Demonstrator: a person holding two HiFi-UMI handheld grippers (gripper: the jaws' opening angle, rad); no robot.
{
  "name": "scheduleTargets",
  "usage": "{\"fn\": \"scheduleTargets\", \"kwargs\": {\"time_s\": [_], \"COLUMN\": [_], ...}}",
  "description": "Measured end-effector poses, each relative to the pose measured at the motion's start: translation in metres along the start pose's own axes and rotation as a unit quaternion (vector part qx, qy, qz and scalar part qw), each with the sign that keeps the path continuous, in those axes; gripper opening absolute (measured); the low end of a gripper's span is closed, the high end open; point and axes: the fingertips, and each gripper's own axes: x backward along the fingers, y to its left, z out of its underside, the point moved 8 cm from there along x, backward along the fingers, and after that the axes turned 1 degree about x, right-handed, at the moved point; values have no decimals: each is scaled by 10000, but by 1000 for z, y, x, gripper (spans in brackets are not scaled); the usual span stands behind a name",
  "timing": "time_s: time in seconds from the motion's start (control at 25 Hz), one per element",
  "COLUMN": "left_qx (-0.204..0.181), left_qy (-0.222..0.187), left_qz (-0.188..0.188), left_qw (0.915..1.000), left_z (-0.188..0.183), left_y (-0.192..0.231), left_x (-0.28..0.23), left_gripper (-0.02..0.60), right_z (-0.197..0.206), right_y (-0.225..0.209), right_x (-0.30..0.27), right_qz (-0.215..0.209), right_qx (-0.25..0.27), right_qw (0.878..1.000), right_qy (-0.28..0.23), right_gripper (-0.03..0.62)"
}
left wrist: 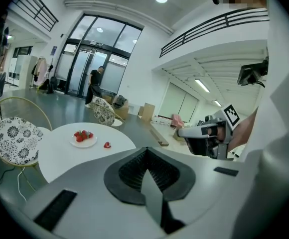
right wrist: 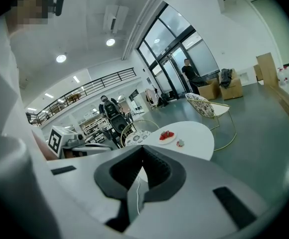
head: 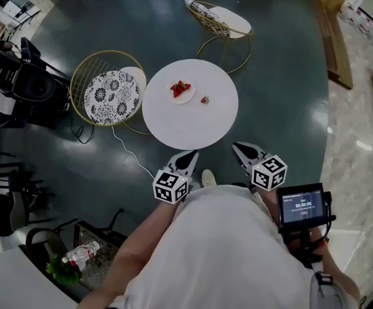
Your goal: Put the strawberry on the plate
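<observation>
Head view: strawberry (head: 204, 100) beside plate (head: 187, 98) on table (head: 186, 124), well ahead of left gripper (head: 190, 154) and right gripper (head: 239, 147), jaws closed, empty.

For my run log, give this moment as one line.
left gripper: shut, empty | right gripper: shut, empty | strawberry: on table, beside plate

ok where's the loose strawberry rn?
Head view: the loose strawberry lies on the round white table, just right of the plate and apart from it.

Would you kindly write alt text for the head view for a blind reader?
A round white table holds a plate of strawberries with one loose strawberry beside it. The left tool and right tool, both shut and empty, point toward it.
</observation>
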Motion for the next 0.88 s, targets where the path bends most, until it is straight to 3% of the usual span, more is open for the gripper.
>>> {"fn": "scheduleTargets", "kwargs": {"time_s": [0.44, 0.88], "left_qx": [-88, -71], "left_qy": [44, 31], "left_qz": [220, -59], "left_qw": [9997, 10000], "left_z": [-11, -35], "left_y": [37, 69], "left_x": [-7, -27], "left_gripper": [6, 6], "right_z": [-12, -37], "right_y": [-3, -28], "right_x": [-34, -71], "right_qz": [235, 12], "right_qx": [28, 112], "right_qw": [9997, 9999], "right_qy": [-44, 119], "right_gripper": [6, 6]}}
